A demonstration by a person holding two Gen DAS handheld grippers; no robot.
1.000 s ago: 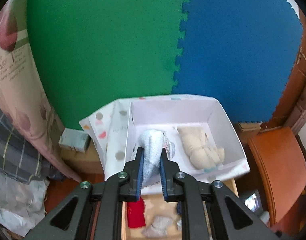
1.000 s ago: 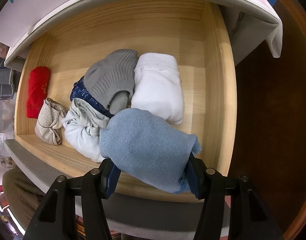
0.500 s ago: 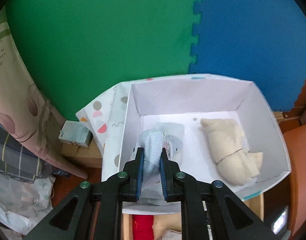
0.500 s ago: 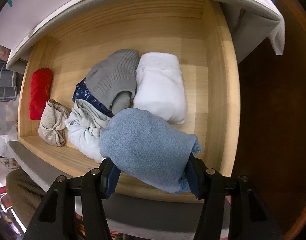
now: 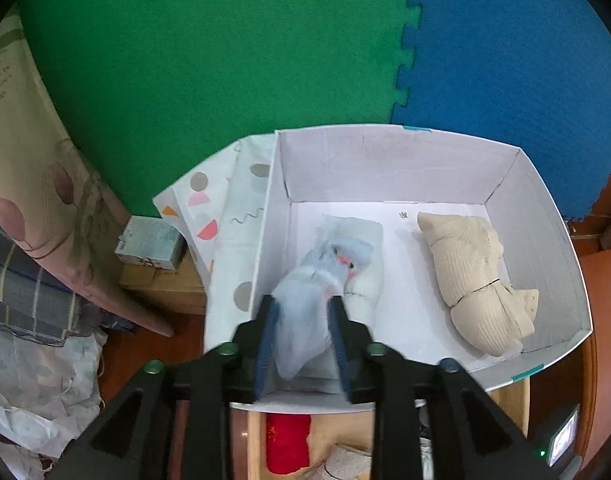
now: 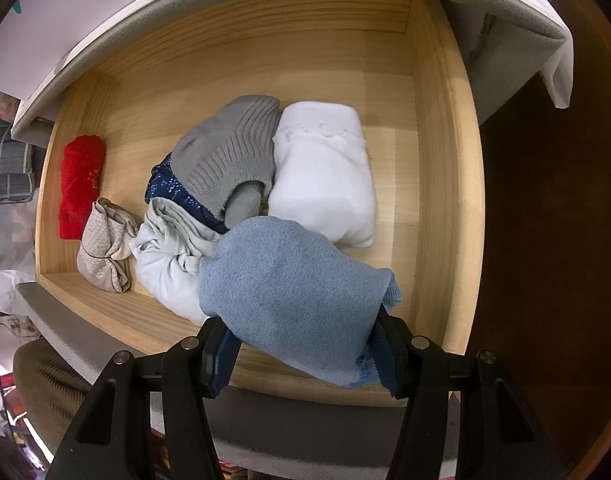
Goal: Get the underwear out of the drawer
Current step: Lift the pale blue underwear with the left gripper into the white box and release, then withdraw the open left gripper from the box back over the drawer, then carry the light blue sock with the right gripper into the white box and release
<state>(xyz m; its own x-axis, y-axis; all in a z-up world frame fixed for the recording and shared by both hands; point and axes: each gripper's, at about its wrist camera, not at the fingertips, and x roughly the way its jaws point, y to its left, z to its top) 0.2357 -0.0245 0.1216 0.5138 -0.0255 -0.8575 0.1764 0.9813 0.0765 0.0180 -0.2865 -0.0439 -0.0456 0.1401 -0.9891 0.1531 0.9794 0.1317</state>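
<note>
Green and blue foam mats point(image 5: 233, 80) back a white box point(image 5: 385, 168) set above the wooden drawer point(image 6: 437, 184). The left gripper point(image 5: 301, 312) has just been opening; a pale blue underwear bundle point(image 5: 305, 300) is seen loose between its parted jaws. At six o'clock in the drawer, a blue underwear piece point(image 6: 297, 304) is clamped by the right gripper point(image 6: 305, 344).

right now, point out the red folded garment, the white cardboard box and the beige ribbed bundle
red folded garment point(image 6: 81, 184), right wrist view, its middle
white cardboard box point(image 5: 393, 168), left wrist view, back wall
beige ribbed bundle point(image 5: 471, 276), left wrist view, its middle
</note>
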